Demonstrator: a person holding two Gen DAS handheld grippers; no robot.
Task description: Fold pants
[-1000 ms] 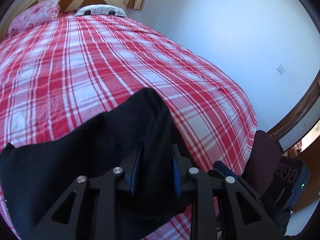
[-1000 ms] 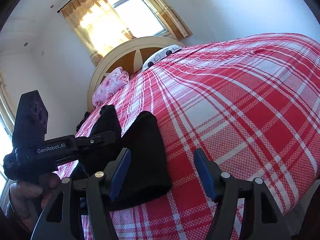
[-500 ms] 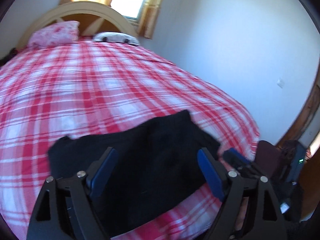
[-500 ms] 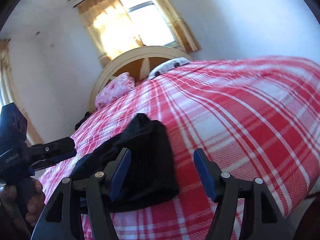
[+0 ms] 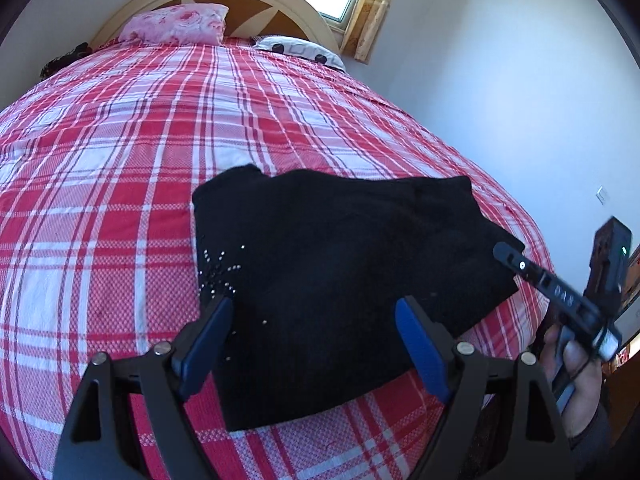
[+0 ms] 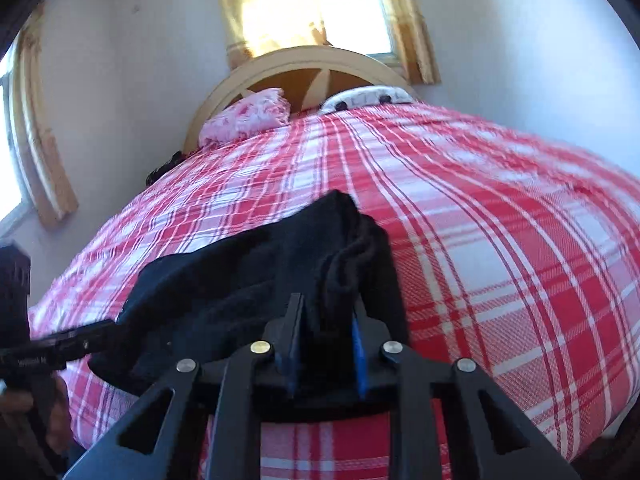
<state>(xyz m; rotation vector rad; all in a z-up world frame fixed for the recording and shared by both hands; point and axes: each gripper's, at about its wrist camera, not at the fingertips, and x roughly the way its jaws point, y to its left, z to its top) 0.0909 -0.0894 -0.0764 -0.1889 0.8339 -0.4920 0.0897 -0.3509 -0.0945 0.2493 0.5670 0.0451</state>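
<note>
Pants of black knit cloth, folded into a thick bundle, lie on the red-and-white plaid bedspread near the foot of the bed.
The left tongs hover just above the near part of the bundle, their blue-padded fingers spread wide and holding nothing; small silver studs glint on the cloth just beyond the left finger. The right tongs are pressed together on a bunched edge of the black pants, which rise ahead of them in a ridge. In the left view the other handheld unit and its hand sit off to the right. Far beyond both tongs lie a pink floral pillow, a white pillow with dark spots, a cream arched wooden headboard and a sunlit curtained window.
</note>
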